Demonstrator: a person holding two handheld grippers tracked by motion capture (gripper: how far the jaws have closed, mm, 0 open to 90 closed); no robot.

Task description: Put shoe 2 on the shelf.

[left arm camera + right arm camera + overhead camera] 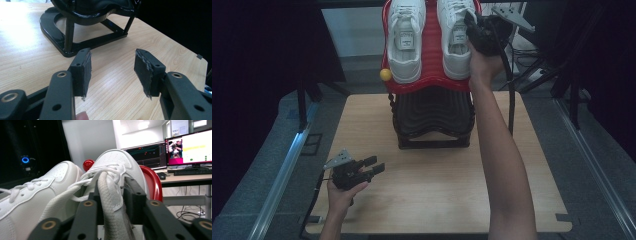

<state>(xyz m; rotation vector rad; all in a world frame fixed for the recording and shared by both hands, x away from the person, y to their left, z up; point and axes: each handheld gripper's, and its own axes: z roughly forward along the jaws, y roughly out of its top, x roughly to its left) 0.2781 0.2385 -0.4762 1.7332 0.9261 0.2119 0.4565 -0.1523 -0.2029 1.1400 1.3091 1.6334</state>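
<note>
Two white sneakers stand side by side on the red top shelf (430, 55) of a black shoe rack (434, 120). My right gripper (471, 22) is up at the right sneaker (453, 42). In the right gripper view the right gripper (111, 192) straddles the padded collar of that sneaker (117, 160), its jaws standing slightly off the collar, so it is open. The left sneaker (406, 42) (37, 192) lies untouched beside it. My left gripper (377, 164) (112, 72) rests low over the wooden table (427, 200), open and holding nothing.
A yellow ball (385, 74) sticks out at the shelf's left edge and a red knob (88, 164) shows behind the shoes. The rack's black base (75, 45) stands just beyond my left gripper. Monitors (190, 147) on a desk sit far behind.
</note>
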